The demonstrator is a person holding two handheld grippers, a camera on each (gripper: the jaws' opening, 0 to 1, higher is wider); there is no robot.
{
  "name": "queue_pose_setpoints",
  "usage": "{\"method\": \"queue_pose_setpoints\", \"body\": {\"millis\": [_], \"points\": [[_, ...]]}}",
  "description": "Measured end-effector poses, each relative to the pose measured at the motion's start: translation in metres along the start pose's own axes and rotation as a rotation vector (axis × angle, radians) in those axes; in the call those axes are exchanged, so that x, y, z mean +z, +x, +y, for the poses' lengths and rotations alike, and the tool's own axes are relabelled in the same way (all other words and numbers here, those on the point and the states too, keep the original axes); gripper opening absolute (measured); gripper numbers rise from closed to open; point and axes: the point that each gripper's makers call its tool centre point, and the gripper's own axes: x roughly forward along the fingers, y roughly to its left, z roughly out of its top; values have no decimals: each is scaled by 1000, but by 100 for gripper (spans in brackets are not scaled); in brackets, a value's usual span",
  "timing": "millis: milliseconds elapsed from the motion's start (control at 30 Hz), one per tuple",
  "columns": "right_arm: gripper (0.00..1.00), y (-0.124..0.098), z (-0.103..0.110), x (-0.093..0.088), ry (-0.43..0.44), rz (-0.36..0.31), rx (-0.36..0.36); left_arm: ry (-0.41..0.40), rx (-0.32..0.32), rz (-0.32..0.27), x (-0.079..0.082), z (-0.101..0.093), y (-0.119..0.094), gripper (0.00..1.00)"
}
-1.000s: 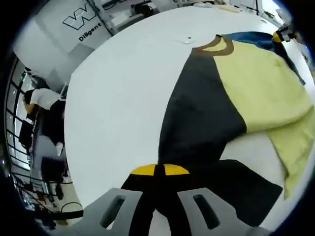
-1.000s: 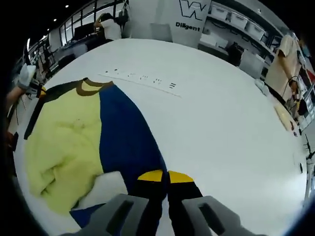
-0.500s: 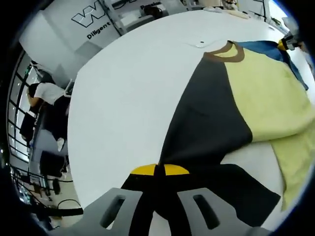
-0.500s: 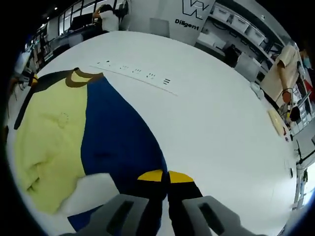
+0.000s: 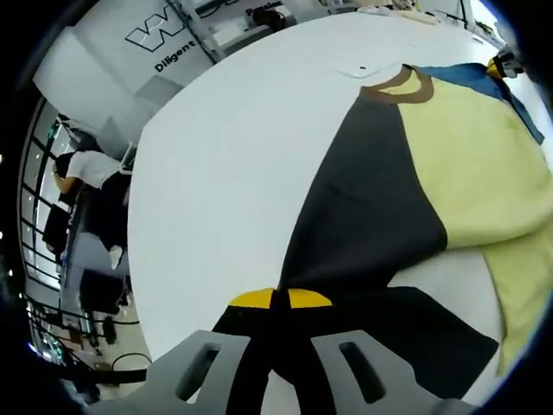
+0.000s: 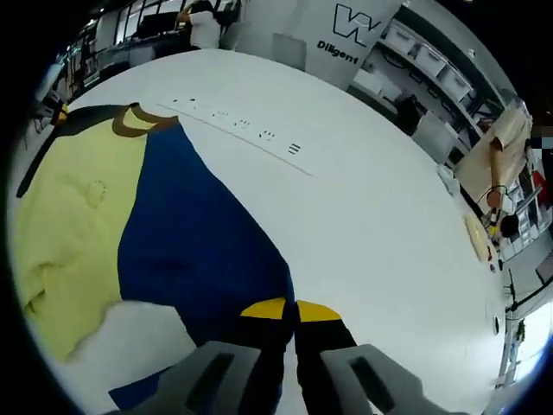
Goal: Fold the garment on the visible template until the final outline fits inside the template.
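Left gripper (image 5: 278, 303): jaws closed on the black sleeve (image 5: 363, 216)
Right gripper (image 6: 289, 311): jaws closed on the blue sleeve (image 6: 194, 242)
Shirt (image 6: 65, 216): yellow body, brown collar, on white table (image 6: 371, 225)

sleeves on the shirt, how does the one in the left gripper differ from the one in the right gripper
The left sleeve is black; the right sleeve is blue. The left gripper pinches the black one, the right gripper the blue one. Both run out from the yellow body near the brown collar, each ending in a yellow cuff in shut jaws.
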Motion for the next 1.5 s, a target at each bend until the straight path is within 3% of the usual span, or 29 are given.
{"method": "queue_pose_setpoints", "body": {"millis": [267, 400, 467, 533, 633, 867, 1100, 1167, 1267, 1367, 1500], "points": [[0, 5, 1, 6, 1, -37, -7, 18, 10, 9, -3, 0, -1, 0], [2, 5, 2, 7, 58, -52, 10, -79, -5, 12, -5, -5, -5, 1], [13, 4, 2, 8, 101, -65, 18, -108, -4, 9, -7, -2, -7, 3], [17, 0, 7, 12, 181, -97, 60, -162, -3, -4, -9, 1, -6, 6], [18, -5, 10, 13, 266, -107, 97, -212, -4, -16, -12, 6, -11, 15], [34, -24, 27, 19, 365, -158, 187, -251, -18, -79, -9, 1, -31, 38], [55, -44, 53, 21, 364, -176, 240, -304, -86, -146, -4, -23, -46, 58], [60, -51, 61, 21, 360, -182, 258, -307, -114, -193, 2, -28, -51, 62], [64, -59, 70, 21, 363, -193, 282, -307, -137, -204, 2, -30, -59, 66], [68, -68, 82, 19, 376, -202, 312, -315, -149, -249, 7, -34, -71, 79], [72, -78, 99, 14, 374, -208, 336, -385, -200, -291, 13, -48, -87, 82]]}}
